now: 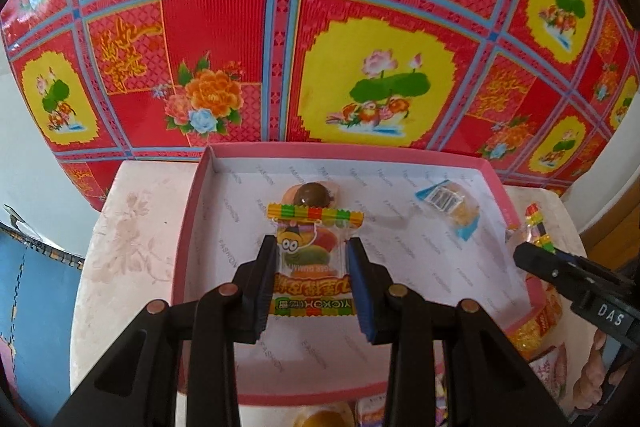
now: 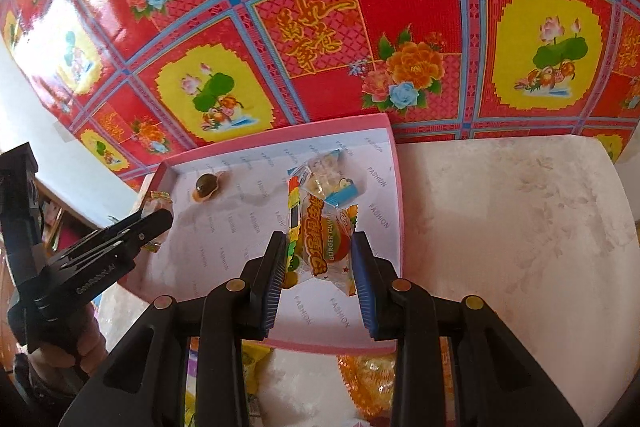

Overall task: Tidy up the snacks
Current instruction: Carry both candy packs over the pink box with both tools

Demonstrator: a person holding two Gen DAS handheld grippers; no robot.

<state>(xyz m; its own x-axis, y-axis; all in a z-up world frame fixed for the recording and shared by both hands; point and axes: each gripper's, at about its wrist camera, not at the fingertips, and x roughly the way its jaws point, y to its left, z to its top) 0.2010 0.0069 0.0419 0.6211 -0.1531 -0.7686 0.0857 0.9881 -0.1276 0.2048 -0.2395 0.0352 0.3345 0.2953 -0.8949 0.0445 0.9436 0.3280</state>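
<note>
The left gripper (image 1: 312, 251) was clamped on a burger gummy packet (image 1: 314, 251), its blue pads pressing the clear wrapper from both sides. The packet hung over the shallow pink box (image 1: 192, 211), somewhere above the middle of its white, printed floor, with the striped crimped end pointing toward the far wall of the box. Just beyond that end, near the box's far wall, a round chocolate-coloured sweet (image 1: 314, 194) lay in its clear wrap on the floor of the box. Toward the box's far right corner lay a small blue-edged packet (image 1: 450, 209) with something pale yellow inside.

The right gripper (image 2: 320, 255) likewise held a second burger gummy packet (image 2: 324, 247), pinched between its pads and tilted, above the right half of the same box, close to the right wall. The blue-edged packet showed just beyond it in that view.

The box sat on a pale, faintly flowered table top (image 2: 500, 219), reaching to its far edge, with bare top left of it and a wider bare stretch on its right. Beyond the table spread a red floor covering (image 1: 224, 27) with yellow panels and flowers. At the near edge of the table, below the box, more wrapped snacks (image 2: 368, 383) were partly in sight, too hidden to name.
</note>
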